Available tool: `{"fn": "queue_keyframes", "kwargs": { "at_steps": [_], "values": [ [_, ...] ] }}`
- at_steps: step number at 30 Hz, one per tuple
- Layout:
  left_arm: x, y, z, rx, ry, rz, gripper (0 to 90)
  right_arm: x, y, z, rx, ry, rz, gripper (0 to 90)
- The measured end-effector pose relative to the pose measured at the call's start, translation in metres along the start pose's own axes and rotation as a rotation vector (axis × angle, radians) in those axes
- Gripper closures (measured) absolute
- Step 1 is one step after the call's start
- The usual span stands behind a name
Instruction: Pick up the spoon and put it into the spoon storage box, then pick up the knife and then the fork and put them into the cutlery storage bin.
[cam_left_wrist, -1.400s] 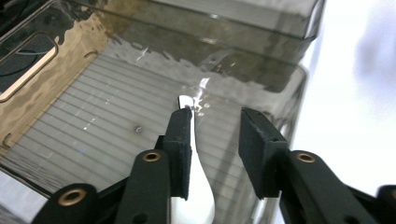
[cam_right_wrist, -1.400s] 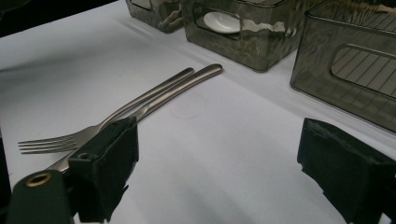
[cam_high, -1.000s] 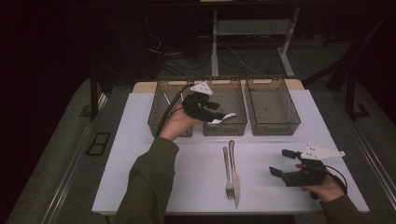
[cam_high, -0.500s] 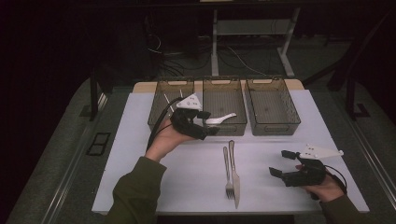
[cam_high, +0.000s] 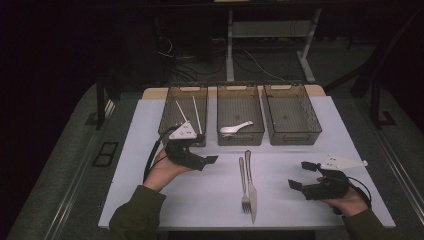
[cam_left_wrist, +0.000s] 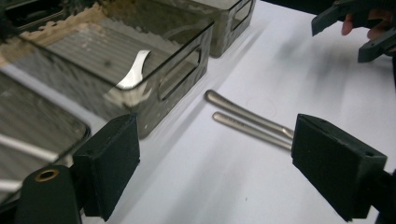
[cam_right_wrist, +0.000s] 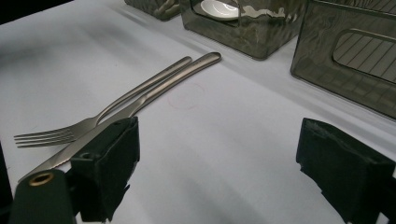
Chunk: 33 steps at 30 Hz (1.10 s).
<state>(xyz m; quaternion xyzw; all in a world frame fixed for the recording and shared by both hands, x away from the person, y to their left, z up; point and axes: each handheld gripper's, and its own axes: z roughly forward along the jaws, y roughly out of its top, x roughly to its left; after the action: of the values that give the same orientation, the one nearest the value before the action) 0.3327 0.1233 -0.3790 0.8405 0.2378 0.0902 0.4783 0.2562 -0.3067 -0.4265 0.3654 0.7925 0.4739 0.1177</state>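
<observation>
Jaws wide and empty on the left gripper (cam_high: 212, 159), having just been opening; the right gripper (cam_high: 301, 175) rests parted too. Fork (cam_high: 243, 182) and knife (cam_high: 251, 185) lie side by side between them, so the pick should straddle one handle alone.

White table (cam_high: 150, 130), three bins (cam_high: 240, 120), fork (cam_high: 243, 182), knife (cam_high: 251, 187)

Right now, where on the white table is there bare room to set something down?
Bare white table lies left of the left gripper, and between the knife and right gripper. The row of bins crowds the far edge.
</observation>
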Motion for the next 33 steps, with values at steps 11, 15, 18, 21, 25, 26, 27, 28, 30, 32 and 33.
{"fn": "queue_keyframes", "kwargs": {
  "at_steps": [11, 15, 18, 21, 25, 26, 27, 28, 30, 32, 33],
  "values": [
    [-0.011, -0.040, -0.016, -0.001, 0.052, -0.029, 2.2, 0.005, 0.007, -0.002, 0.061, 0.020, -0.022, 13.5],
    [-0.017, -0.052, -0.020, 0.006, 0.048, -0.032, 0.0, 0.009, 0.011, 0.002, 0.108, 0.025, -0.022, 27.1],
    [-0.020, -0.059, -0.023, 0.013, 0.054, -0.046, 0.0, 0.014, 0.015, 0.007, 0.137, 0.047, -0.011, 48.6],
    [-0.024, -0.063, -0.026, 0.017, 0.055, -0.055, 0.0, 0.020, 0.021, 0.014, 0.152, 0.074, -0.017, 66.4],
    [-0.029, -0.068, -0.030, 0.017, 0.058, -0.059, 0.0, 0.032, 0.028, 0.030, 0.189, 0.120, -0.042, 83.8],
    [-0.030, -0.070, -0.031, 0.019, 0.060, -0.059, 0.0, 0.035, 0.030, 0.034, 0.193, 0.125, -0.050, 87.3],
    [-0.031, -0.072, -0.031, 0.020, 0.060, -0.060, 0.0, 0.038, 0.031, 0.038, 0.201, 0.138, -0.055, 89.2],
    [-0.032, -0.074, -0.032, 0.026, 0.057, -0.060, 0.0, 0.041, 0.032, 0.041, 0.205, 0.151, -0.066, 89.4],
    [-0.032, -0.077, -0.032, 0.030, 0.053, -0.054, 0.0, 0.047, 0.035, 0.049, 0.220, 0.167, -0.081, 89.5],
    [-0.032, -0.078, -0.032, 0.039, 0.052, -0.058, 0.0, 0.051, 0.037, 0.057, 0.229, 0.181, -0.095, 89.5],
    [-0.031, -0.078, -0.031, 0.039, 0.051, -0.059, 0.0, 0.054, 0.038, 0.060, 0.236, 0.187, -0.097, 89.5]
  ]
}}
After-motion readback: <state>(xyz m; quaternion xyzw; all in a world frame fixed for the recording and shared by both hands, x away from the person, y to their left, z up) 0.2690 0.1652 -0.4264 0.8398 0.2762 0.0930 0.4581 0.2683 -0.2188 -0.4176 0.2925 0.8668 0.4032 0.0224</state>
